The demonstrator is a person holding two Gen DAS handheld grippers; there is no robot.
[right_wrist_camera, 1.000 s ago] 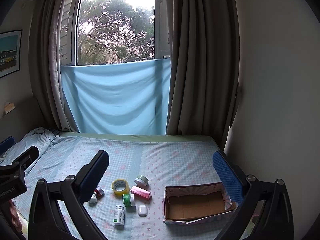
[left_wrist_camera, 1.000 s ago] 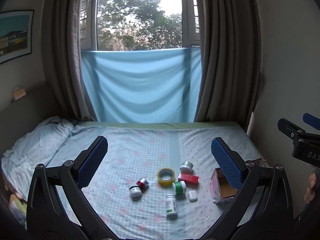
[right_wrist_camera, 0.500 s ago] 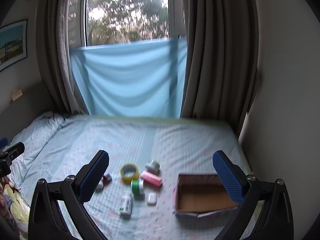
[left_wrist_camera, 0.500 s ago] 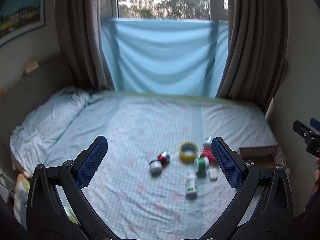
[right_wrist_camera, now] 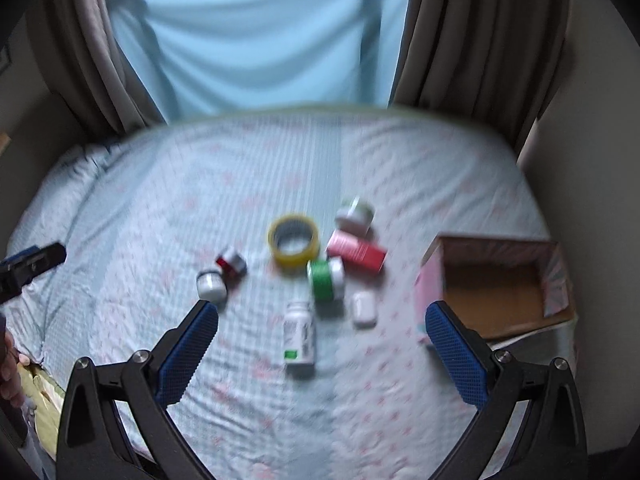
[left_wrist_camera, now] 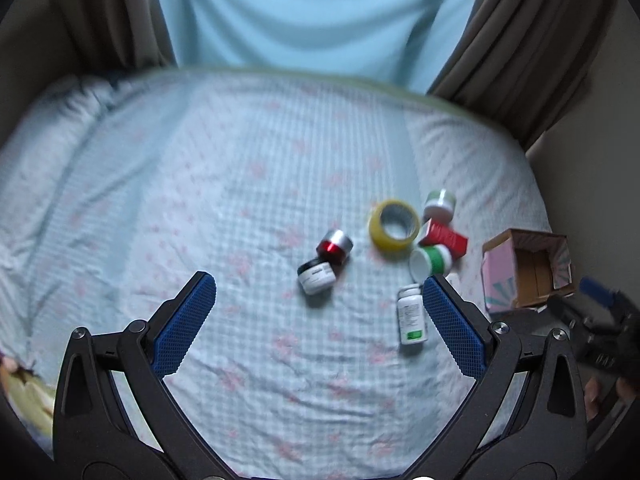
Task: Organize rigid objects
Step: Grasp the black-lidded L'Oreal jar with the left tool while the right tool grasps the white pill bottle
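Both grippers hang released and empty above the bed (right_wrist_camera: 120, 208), the left gripper (left_wrist_camera: 319, 302) and right gripper (right_wrist_camera: 322, 330) with jaws spread wide. A cluster lies mid-bed toward the right edge: yellow tape roll (right_wrist_camera: 294, 241), red box (right_wrist_camera: 356, 255), green-banded jar (right_wrist_camera: 325, 279), white bottle (right_wrist_camera: 299, 334) on its side. The open cardboard box (right_wrist_camera: 500, 288) sits at the right edge.

Pale blue checked bedsheet (left_wrist_camera: 240, 184); brown curtains (right_wrist_camera: 480, 32) flanking light blue cloth (right_wrist_camera: 260, 40) behind bed.
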